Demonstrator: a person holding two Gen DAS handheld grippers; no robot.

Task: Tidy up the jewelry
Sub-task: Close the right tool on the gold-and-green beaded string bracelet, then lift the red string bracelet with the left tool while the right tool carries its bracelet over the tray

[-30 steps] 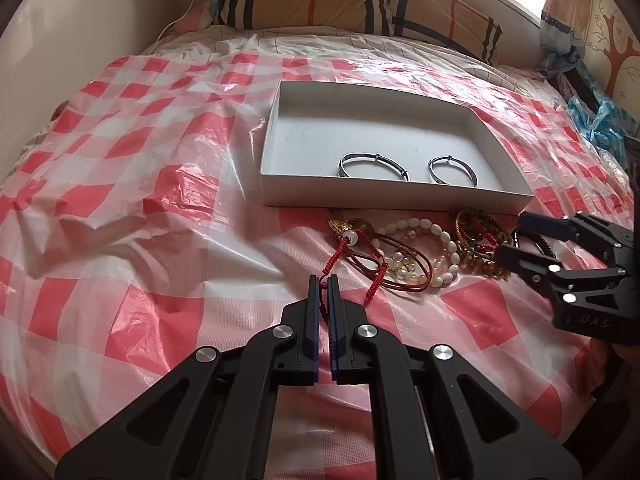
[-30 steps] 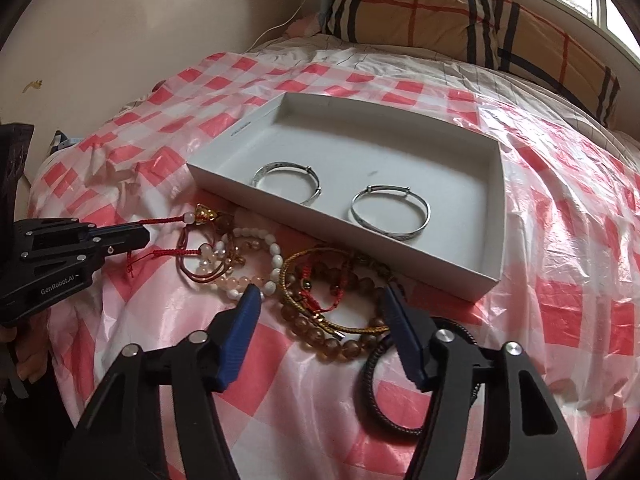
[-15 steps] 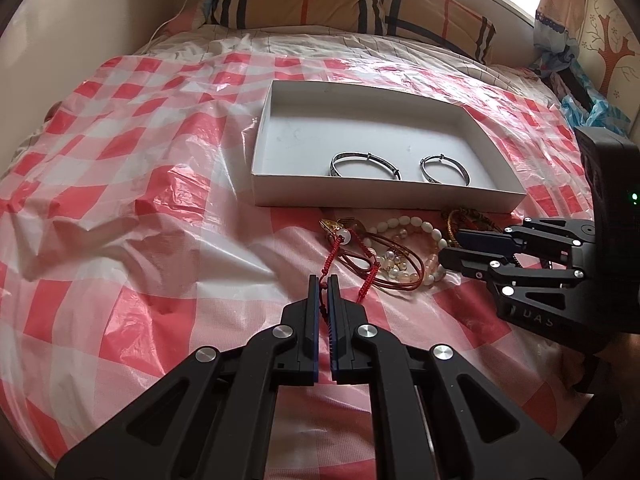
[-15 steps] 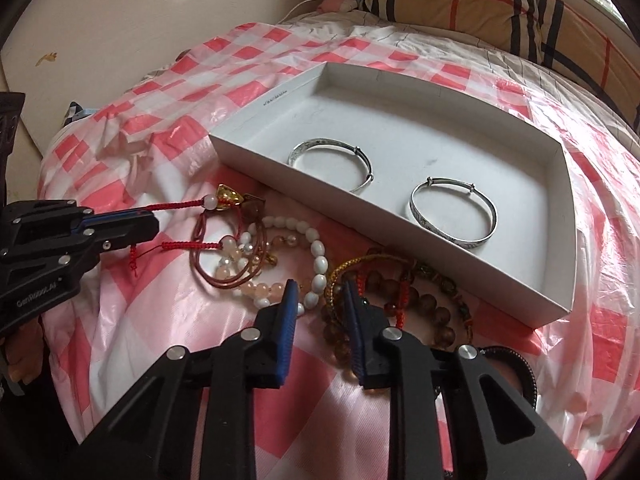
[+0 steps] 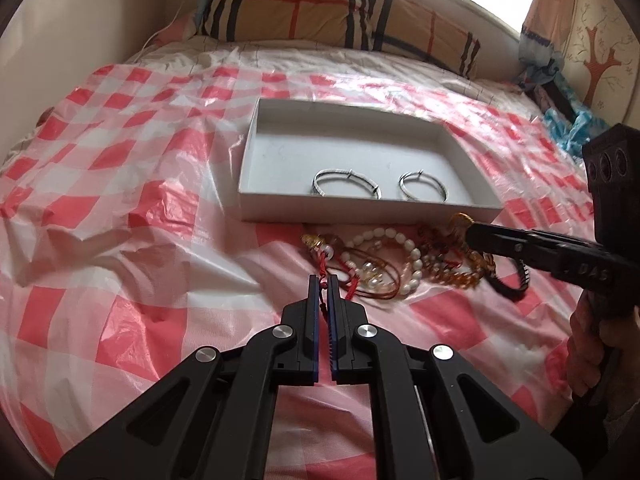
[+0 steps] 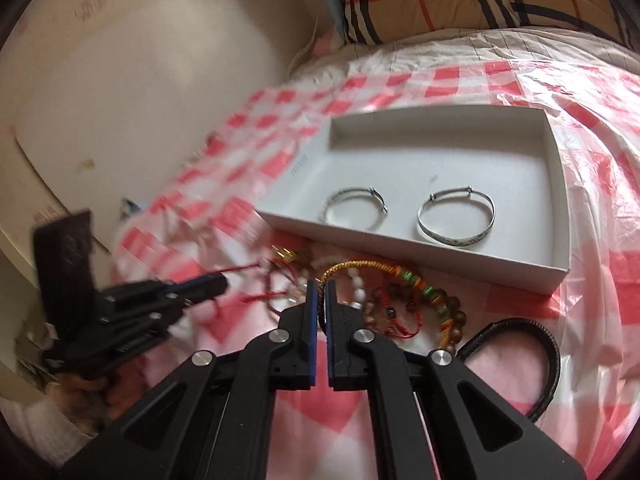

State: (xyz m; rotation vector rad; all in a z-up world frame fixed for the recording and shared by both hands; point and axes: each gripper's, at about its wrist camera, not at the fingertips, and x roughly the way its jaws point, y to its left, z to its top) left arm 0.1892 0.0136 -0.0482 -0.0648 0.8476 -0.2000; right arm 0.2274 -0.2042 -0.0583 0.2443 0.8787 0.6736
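1. Your left gripper (image 5: 323,280) is pinched shut on the red cord (image 5: 322,261); hold it there to anchor the tangle.
2. Your right gripper (image 6: 319,286), closed on the gold braided bracelet (image 6: 352,266), should lift slowly.
3. Carry it over the white box (image 6: 472,258) wall, beside the silver bangles (image 6: 456,220).

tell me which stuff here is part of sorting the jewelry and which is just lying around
Part of the job:
white box
two silver bangles in it
tangled bracelets in front of the box
black band
left tool, shut on a red cord
right tool

Just lying about:
plaid pillow
checked plastic sheet
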